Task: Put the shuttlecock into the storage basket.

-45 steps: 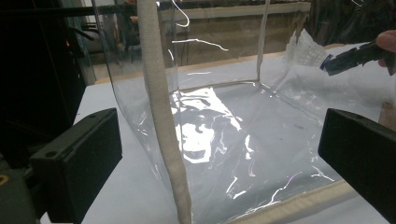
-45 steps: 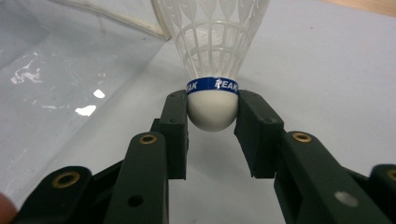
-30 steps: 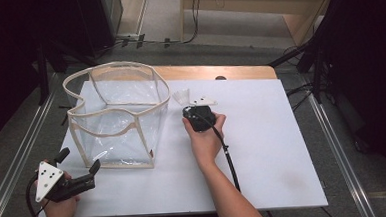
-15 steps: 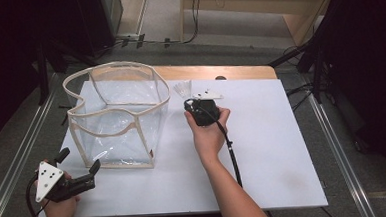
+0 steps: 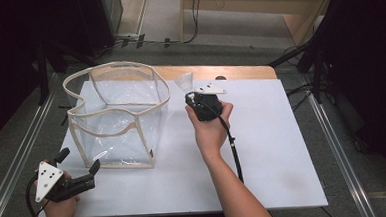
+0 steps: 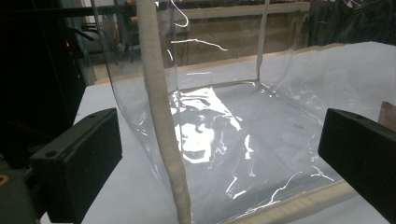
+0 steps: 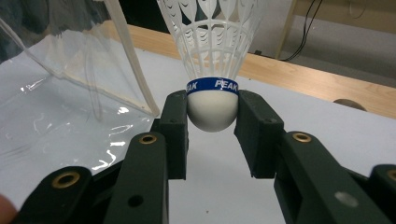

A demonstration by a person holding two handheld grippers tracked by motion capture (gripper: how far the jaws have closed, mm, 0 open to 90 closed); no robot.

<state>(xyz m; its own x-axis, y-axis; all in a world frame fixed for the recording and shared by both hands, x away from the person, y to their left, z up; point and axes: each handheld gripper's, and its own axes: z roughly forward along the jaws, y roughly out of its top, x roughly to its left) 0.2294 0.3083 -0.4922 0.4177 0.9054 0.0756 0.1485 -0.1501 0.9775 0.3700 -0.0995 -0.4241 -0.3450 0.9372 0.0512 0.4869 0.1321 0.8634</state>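
A white board is covering a wooden bench (image 5: 249,71), with dark floor and stands lying around it. Near the far edge, a white shuttlecock (image 7: 212,70) is sitting between the jaws of the right gripper (image 7: 212,123), which are closed on its rounded cork base below the blue band, skirt pointing up. Just to its left a clear plastic bag (image 5: 118,115) with beige trim is standing open.

The step in hand looks like the pick-up of the shuttlecock; the next move probably calls for lifting it and carrying it over the bag's rim without squashing the skirt.

The left gripper (image 5: 76,167) is resting at the near left corner, jaws wide apart and holding nothing, facing the bag's corner.

Compared with a second ago, the right hand (image 5: 209,130) has reached further forward to the shuttlecock; the left gripper is lying where it was.
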